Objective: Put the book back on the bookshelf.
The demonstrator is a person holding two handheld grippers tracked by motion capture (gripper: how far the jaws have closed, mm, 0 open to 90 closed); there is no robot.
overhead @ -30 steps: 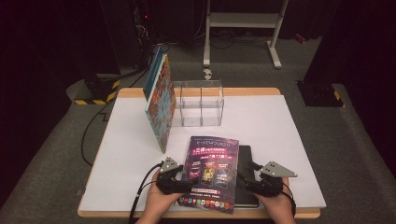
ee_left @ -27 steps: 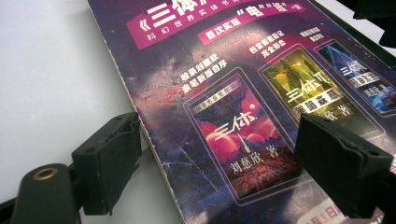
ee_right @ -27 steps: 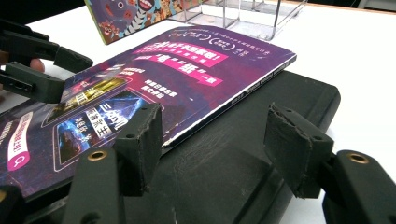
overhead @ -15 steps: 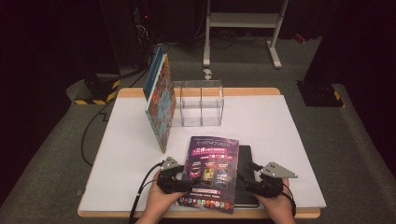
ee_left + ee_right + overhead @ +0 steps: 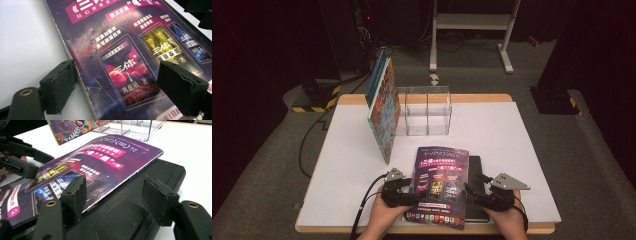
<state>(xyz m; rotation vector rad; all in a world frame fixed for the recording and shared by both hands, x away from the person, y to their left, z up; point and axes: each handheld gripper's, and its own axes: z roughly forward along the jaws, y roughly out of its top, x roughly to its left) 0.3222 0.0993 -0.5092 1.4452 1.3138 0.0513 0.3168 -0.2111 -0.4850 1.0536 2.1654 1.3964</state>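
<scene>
At the far left of the white table (image 5: 492, 135) we saw a colourful picture book (image 5: 383, 112) standing tilted against a clear acrylic organiser (image 5: 424, 112), its cover crowded with cartoon faces; we could not read its lettering. Nearer us, our left gripper (image 5: 404, 192) sat at the left edge of the purple magazine (image 5: 439, 185), one finger (image 5: 58, 87) on the bare table beside the spine and the other over the cover, so the fingers were apart and not clamped. The magazine lay flat at the near middle of the table, its right part resting on a black case (image 5: 476, 172). On its cover we read white Chinese text: "三体" on a red book picture with "刘慈欣 著" beneath, and "收录刘慈欣亲笔新版自序" above it. A pink banner higher up carried larger characters that we could only partly make out. Our right gripper (image 5: 484, 192) stood at the magazine's right edge over the case, fingers (image 5: 160, 198) apart, straddling that edge without pressing it.
</scene>
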